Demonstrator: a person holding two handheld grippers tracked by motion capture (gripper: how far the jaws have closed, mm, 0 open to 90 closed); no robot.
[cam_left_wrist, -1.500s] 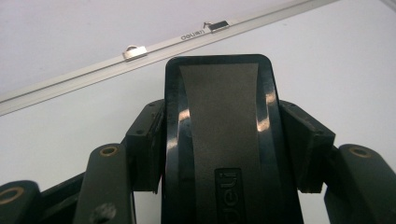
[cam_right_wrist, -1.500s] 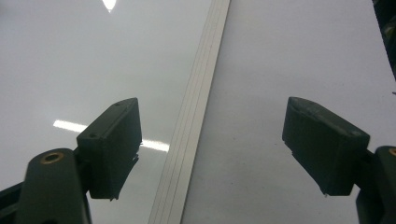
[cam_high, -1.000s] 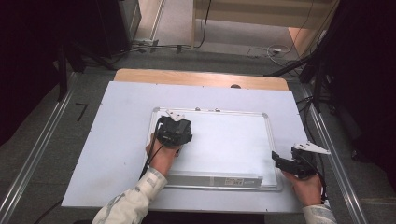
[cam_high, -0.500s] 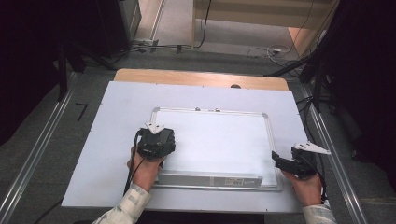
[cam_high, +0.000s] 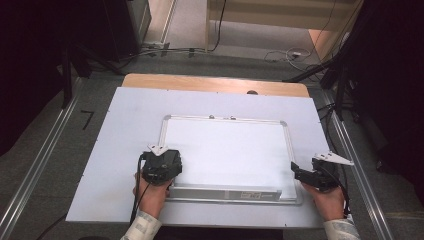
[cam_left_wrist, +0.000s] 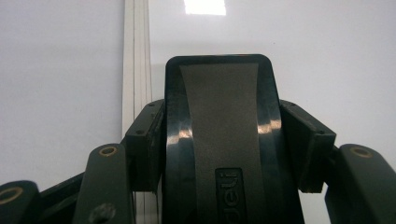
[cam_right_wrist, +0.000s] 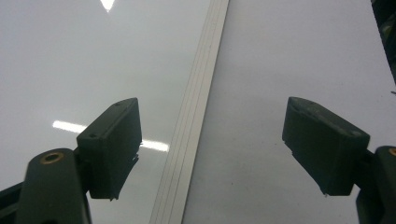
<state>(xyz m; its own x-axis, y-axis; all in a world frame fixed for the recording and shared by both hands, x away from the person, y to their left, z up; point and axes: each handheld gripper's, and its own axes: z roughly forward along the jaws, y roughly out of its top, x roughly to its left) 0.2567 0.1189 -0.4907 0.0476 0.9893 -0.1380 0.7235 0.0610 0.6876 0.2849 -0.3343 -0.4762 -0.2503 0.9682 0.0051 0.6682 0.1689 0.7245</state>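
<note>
Whiteboard lies flat on the white sheet covering the table, tray edge toward the person. Everything below is placed relative to the whiteboard.

Left gripper sits over the board's near-left corner, just inside the left frame. Its fingers are clenched on a black eraser, gripping it by both long sides. The left gripper view shows the eraser's dark felt-like face pointing forward along the fingers, with the board's left frame strip running just beside it. Held that way, the wiping face can be pressed flat and dragged. Whether the eraser is touching the surface right now is hard to tell from these angles; probably touching or just above.

Right gripper is at the board's near-right corner, beside the right frame. Its fingers are spread wide with nothing between them, straddling the right frame strip: one finger over the board surface, the other over the sheet outside. Likely parked there to pin or steady the board while the left hand wipes, or just resting out of the way.

Board surface looks clean, no visible marks in any view, only light reflections. Judgement: wiping is at or near its end, at the near-left corner.
</note>
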